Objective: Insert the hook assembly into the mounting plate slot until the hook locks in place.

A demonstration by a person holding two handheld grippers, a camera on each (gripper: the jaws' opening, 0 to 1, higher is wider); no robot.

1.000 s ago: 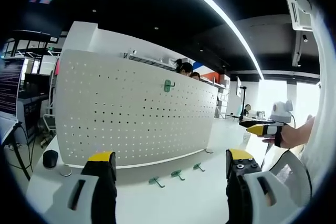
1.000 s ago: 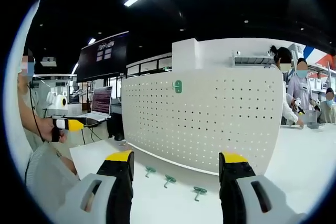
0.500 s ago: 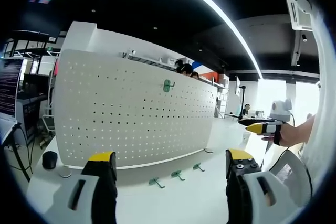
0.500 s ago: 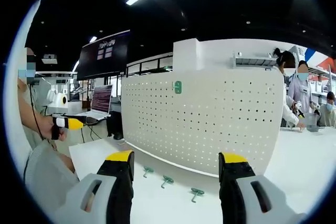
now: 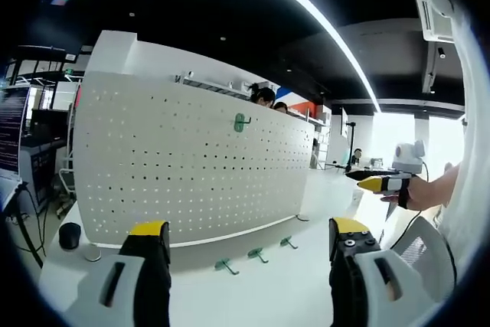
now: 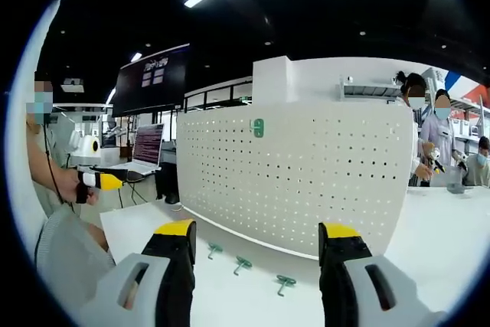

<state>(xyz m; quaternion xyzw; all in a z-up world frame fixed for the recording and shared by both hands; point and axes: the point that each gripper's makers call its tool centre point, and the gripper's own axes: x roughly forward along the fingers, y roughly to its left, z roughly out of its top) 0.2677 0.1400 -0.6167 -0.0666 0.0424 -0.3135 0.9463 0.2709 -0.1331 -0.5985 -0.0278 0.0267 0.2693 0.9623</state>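
Nearest, the left gripper (image 5: 243,246) hangs above the white desk (image 5: 283,296) with its yellow-tipped fingers (image 5: 150,229) spread apart and empty; the right gripper (image 6: 256,246) is the same, fingers (image 6: 338,231) apart, nothing between them. Just in front of the pegboard's (image 5: 191,166) foot, three green hooks (image 5: 256,253) lie in a row on the desk. Farther up, one green hook (image 5: 241,122) is set in the pegboard near its top edge. Behind the pegboard stand people (image 6: 417,135).
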